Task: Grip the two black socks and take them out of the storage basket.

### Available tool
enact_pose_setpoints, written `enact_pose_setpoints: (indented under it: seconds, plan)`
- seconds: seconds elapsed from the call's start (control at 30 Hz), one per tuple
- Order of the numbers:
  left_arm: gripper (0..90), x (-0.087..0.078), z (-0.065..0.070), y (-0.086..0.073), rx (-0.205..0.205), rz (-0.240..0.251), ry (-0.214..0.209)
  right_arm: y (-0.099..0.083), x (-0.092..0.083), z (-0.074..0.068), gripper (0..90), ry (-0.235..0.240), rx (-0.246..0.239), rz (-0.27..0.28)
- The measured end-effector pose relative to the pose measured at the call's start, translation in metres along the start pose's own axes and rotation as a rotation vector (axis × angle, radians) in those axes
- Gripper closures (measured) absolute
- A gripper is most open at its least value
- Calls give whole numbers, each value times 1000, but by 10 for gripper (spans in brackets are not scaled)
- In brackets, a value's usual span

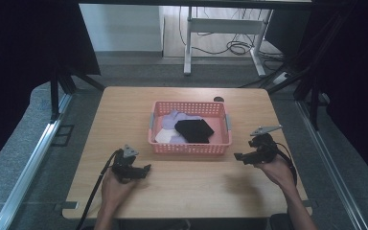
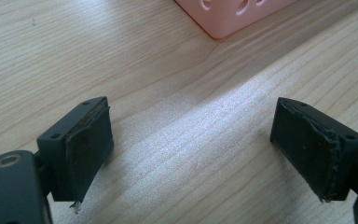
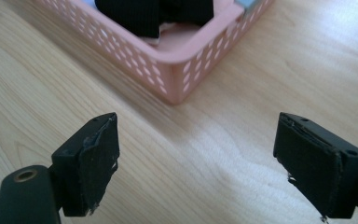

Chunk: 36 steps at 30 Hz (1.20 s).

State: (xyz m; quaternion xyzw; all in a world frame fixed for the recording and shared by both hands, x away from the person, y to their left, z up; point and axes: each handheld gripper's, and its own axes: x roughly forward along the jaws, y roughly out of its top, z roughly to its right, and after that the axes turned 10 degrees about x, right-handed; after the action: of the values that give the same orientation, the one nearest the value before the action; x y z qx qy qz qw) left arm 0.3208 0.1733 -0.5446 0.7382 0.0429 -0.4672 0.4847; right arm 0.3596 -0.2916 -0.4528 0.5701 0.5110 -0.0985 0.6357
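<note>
A pink basket (image 1: 190, 143) is seen standing on the far half of the table (image 1: 191, 187), and folded cloth is held inside it: a black garment (image 1: 194, 130) lies on top, with a lilac piece (image 1: 176, 117) behind it and a white piece (image 1: 164, 136) at the near left corner. Nothing has been lifted out, and no cloth is seen on the bare wood in front of the basket, so the work is judged to be at its very start, or between two pieces.

The left gripper (image 1: 146, 168) is held low over the table just off the basket's near left corner; in the left gripper view its jaws are spread wide with nothing between them, and only a corner of the basket's wall (image 2: 228, 16) is caught at the top. The right gripper (image 1: 237, 156) is held just beside the basket's near right corner, its jaws likewise wide apart and empty; in the right gripper view it is pointed at that corner (image 3: 177, 79), with the black garment (image 3: 144, 14) just beyond the rim.

A reach into the basket and a grip on the cloth remain to be made, the black garment being the nearest candidate
</note>
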Motion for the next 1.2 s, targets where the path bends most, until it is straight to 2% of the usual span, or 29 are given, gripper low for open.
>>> enact_pose_setpoints:
  seconds: [0.17,0.27,0.6,0.73,0.93,1.2]
  plan:
    - [126,0,0,0,-2,3,0,15,-9,-3,143,26,-24,14]
    - [126,0,0,0,2,0,0,24,-12,-4,143,22,-32,15]
    - [126,0,0,0,1,4,1,52,-12,-10,155,42,-54,9]
    - [126,0,0,0,4,0,1,68,-6,-13,191,52,-64,8]
    - [126,0,1,0,-8,5,2,83,3,-17,239,59,-70,5]
    - [126,0,1,0,-10,7,1,105,28,-30,326,63,-121,-32]
